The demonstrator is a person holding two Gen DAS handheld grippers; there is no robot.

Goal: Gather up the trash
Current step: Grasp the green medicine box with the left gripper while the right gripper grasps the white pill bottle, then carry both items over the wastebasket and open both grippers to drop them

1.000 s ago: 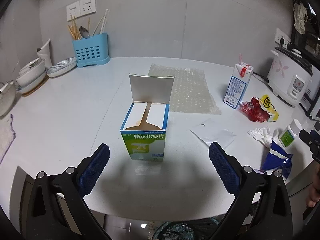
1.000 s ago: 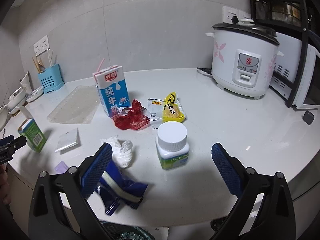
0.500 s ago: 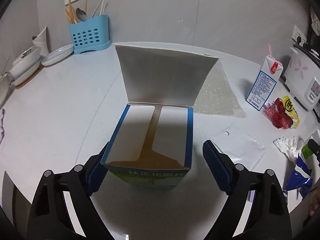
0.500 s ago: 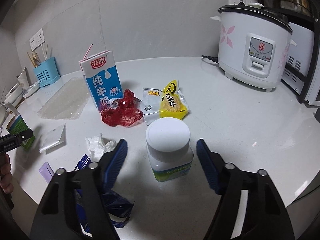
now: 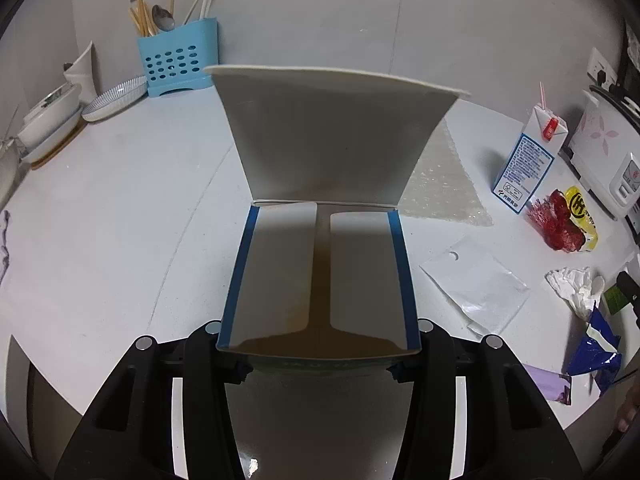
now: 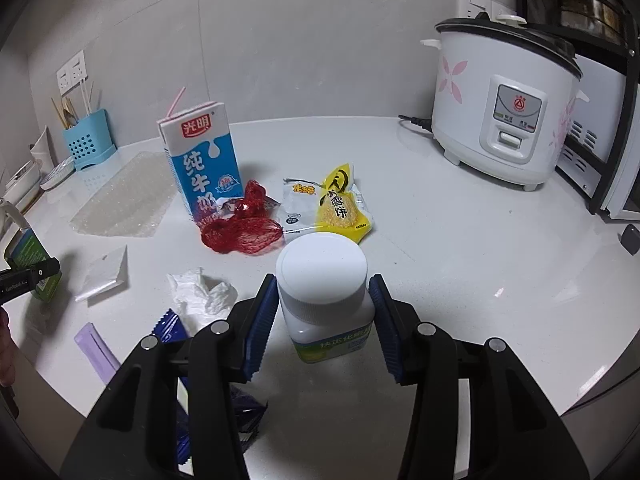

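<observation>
At the bottom of the left wrist view, the left gripper [image 5: 318, 360] has just been closing; its jaws now sit against both sides of one open medicine box [image 5: 318, 276], lid flap upright. In the right wrist view, the right gripper [image 6: 323, 316] has likewise been closing around one white-capped pill bottle [image 6: 326, 300], pads at its sides. Beyond lie one crumpled tissue [image 6: 200, 290], one red net [image 6: 240, 234], two snack packets [image 6: 332, 208], one milk carton [image 6: 202, 160], and one rice cooker [image 6: 504, 100] at upper right.
</observation>
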